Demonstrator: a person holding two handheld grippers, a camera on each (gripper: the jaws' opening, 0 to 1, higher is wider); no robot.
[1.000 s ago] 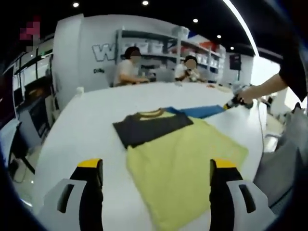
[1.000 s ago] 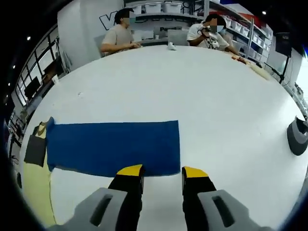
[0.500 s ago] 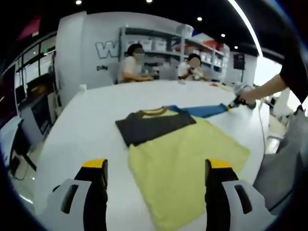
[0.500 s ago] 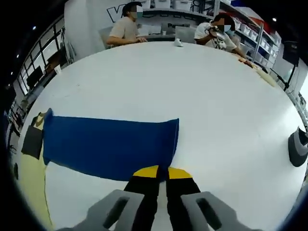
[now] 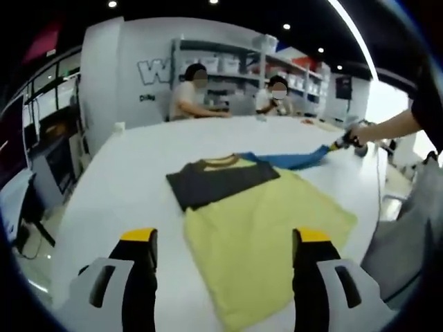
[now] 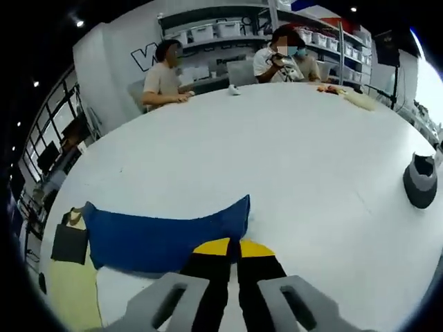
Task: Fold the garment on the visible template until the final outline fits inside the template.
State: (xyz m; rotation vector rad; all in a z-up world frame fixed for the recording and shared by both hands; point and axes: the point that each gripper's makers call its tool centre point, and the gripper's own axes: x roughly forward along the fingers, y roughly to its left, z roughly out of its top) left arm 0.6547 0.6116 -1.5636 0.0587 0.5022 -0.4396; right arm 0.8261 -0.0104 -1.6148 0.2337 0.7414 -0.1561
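Left gripper view: your left gripper (image 5: pixel 223 243) hangs above the white table (image 5: pixel 131 180) with its yellow-tipped jaws spread wide and nothing between them. Ahead of the jaws lies the garment (image 5: pixel 266 238), a yellow shirt spread flat, with a dark grey sleeve (image 5: pixel 218 182) folded across its upper part and a mustard collar (image 5: pixel 219 162) at the far edge. Beyond the collar the blue template sheet (image 5: pixel 289 161) reaches away toward your right gripper (image 5: pixel 344 142), which is held in a hand at the end of a bare forearm. The sheet's far corner rises off the table toward that gripper. Right gripper view: your right gripper (image 6: pixel 224 247) has its jaws pressed together on the near edge of the blue template sheet (image 6: pixel 163 237), close to its right-hand corner; the edge is pulled up there, so the sheet's outline bows instead of lying straight. At the sheet's left end the garment (image 6: pixel 69 290) shows, its grey sleeve (image 6: pixel 69 243) just beside the blue cloth; whether they overlap cannot be told from here. A dark grey object (image 6: pixel 420 181) rests near the table's right margin, well apart from the sheet. Two seated people (image 6: pixel 163 76) are at the far side of the table, before shelving (image 6: pixel 214 31) with white bins.
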